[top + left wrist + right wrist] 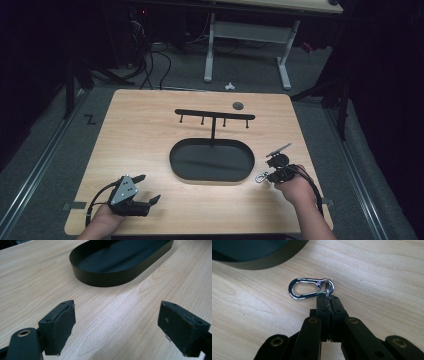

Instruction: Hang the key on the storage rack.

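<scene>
A shiny metal snap hook with a small ring lies on the wooden table, just right of the black oval tray. My right gripper is shut on the hook's ring, and its jaws meet tightly around it. From above, the snap hook sticks out to the left of the right gripper. My left gripper rests near the table's front left. It is open, and only bare wood shows between its pads.
A black rack with several small hooks rises from the tray's far side. A grey disc sits near the table's far edge. The tray's wall stands ahead of the left gripper, and its rim lies near the hook.
</scene>
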`<state>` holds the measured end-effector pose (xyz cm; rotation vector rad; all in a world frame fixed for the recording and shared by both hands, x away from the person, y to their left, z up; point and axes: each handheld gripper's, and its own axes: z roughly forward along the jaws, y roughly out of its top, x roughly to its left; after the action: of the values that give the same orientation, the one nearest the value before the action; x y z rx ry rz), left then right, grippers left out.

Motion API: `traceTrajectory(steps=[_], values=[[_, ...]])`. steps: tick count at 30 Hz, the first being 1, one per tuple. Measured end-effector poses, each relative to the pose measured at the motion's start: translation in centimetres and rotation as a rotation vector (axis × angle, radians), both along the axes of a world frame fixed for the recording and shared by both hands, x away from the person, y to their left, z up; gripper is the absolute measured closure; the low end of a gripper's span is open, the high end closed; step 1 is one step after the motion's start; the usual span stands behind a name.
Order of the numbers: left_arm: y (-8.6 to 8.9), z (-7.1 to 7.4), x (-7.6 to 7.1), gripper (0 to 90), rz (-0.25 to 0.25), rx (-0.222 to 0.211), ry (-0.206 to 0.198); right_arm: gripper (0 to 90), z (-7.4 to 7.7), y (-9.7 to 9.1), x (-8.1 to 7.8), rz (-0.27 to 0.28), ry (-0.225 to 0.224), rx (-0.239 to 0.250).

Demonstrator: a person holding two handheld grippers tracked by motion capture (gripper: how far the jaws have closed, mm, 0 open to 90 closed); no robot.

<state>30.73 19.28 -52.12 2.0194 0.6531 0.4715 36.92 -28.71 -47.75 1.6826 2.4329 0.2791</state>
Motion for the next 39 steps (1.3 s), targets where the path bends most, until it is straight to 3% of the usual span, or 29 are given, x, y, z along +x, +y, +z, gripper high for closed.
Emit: traceTrajectory(steps=[15,27,39], values=[[0.0,0.0,0.0,15.2,0.000,0.000,0.000,88.3,0.9,0.1,0.0,-0.035,0.015,0.025],[0.0,0.0,-0.1,15.2,-0.001,0.002,0.000,88.4,3.9,0.1,-0.4,-0.035,0.029,0.064],[0.0,0.0,0.0,15.2,0.001,0.001,0.000,88.3,6.6,0.1,-0.9,-0.020,0.043,0.039]])
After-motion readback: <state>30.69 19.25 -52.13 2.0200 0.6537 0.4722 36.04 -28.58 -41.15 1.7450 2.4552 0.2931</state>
